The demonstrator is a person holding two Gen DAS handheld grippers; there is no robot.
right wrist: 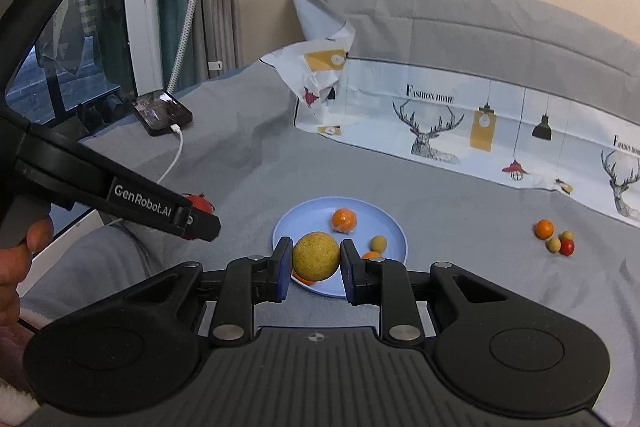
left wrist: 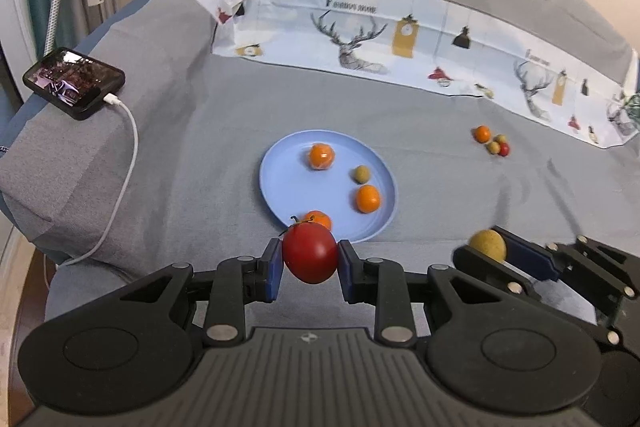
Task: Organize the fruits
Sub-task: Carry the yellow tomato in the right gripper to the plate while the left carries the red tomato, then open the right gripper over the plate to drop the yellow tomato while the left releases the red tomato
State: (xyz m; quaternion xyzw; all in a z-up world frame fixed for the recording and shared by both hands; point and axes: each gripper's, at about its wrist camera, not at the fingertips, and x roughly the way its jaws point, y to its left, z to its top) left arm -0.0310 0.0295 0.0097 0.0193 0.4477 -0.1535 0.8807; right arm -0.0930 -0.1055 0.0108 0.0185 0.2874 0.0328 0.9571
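Left wrist view: left claw (left wrist: 310, 261) clamps a red tomato (left wrist: 310, 257) just near of the blue plate (left wrist: 280, 195), which holds oranges. Right claw (right wrist: 316, 263) grips a yellow ball-like fruit (right wrist: 316, 257) above the plate's near edge; more small fruits (right wrist: 556, 235) sit far right on the grey bed (right wrist: 460, 227).

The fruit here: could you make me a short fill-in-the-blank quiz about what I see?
1. The left gripper is shut on a ____ tomato.
2. The right gripper is shut on a ____ ball.
3. The plate is coloured ____.
4. A ____ lies charging at the left.

Missing: red; yellow; blue; phone
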